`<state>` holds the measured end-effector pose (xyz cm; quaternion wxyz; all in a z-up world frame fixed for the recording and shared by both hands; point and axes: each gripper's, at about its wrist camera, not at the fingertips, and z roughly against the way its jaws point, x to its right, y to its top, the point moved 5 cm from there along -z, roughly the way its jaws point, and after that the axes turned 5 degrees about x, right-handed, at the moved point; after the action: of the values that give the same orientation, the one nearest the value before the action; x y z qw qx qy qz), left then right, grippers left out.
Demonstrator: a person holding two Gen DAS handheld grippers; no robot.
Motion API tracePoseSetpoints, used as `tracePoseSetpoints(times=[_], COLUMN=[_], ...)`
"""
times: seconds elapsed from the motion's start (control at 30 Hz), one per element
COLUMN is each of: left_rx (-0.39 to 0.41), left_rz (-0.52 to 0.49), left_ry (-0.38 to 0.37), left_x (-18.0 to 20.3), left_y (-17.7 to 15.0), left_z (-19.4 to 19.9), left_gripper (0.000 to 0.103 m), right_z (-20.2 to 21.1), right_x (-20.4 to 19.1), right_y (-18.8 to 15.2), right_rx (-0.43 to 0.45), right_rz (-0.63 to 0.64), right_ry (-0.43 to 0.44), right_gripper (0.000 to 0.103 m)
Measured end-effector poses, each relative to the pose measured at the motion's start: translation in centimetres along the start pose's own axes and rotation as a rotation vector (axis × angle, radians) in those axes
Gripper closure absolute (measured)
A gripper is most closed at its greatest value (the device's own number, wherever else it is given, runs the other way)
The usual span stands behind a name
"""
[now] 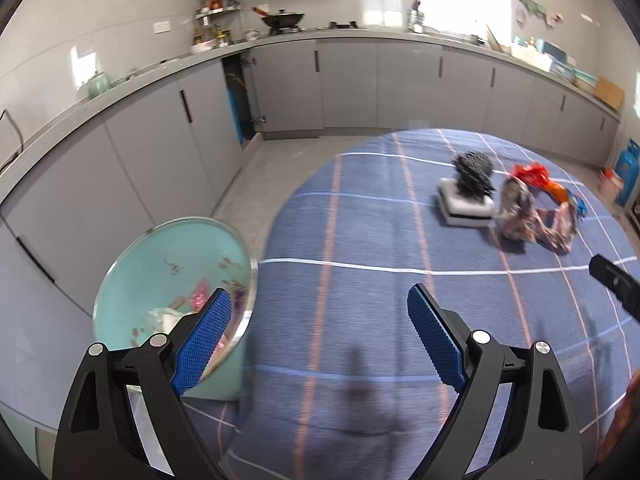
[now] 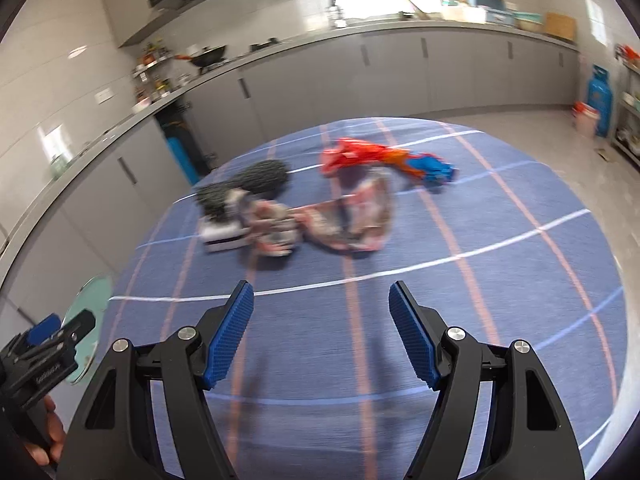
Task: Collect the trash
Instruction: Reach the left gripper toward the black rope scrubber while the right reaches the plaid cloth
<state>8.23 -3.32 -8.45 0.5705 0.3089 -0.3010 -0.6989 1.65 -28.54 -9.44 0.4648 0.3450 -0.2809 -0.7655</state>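
The right gripper (image 2: 321, 334) stands apart and empty, as does the left gripper (image 1: 320, 338). The trash (image 2: 344, 216) lies at 12 o'clock from the right gripper, nearer that hand. It sits mid-table (image 2: 500, 320), its long axis running left-right: crumpled pinkish wrappers, red and blue behind. The bin (image 1: 160, 272) lies at 10 o'clock from the left gripper.

place: home kitchen
giveaways: wok (image 1: 281, 20) on stove, long grey cabinets (image 1: 348, 84), spice rack (image 1: 218, 4), gas bottle (image 2: 600, 100)
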Motion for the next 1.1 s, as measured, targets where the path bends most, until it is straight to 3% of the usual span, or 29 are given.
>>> tracePoseSetpoints(times=[0.33, 0.83, 0.93, 1.1], left_rx=[-0.008, 0.001, 0.0, 0.009], left_rz=[-0.055, -0.076, -0.078, -0.068], left_ry=[-0.066, -0.094, -0.093, -0.094], left_x=[4.8, 7.5, 7.6, 7.5], left_y=[0.4, 3.2, 3.5, 4.4], left_z=[-1.0, -4.2, -4.9, -5.8], left_gripper=[0.015, 0.015, 0.015, 0.015], right_z=[-0.8, -8.7, -10.1, -11.1], right_x=[4.6, 4.5, 3.6, 2.8], right_y=[1.9, 5.3, 5.1, 4.6], right_rx=[0.002, -0.093, -0.125, -0.151], right_rz=[-0.051, -0.067, -0.044, -0.011], right_ry=[-0.051, -0.064, -0.064, -0.058], right_gripper=[0.033, 0.036, 0.047, 0.09])
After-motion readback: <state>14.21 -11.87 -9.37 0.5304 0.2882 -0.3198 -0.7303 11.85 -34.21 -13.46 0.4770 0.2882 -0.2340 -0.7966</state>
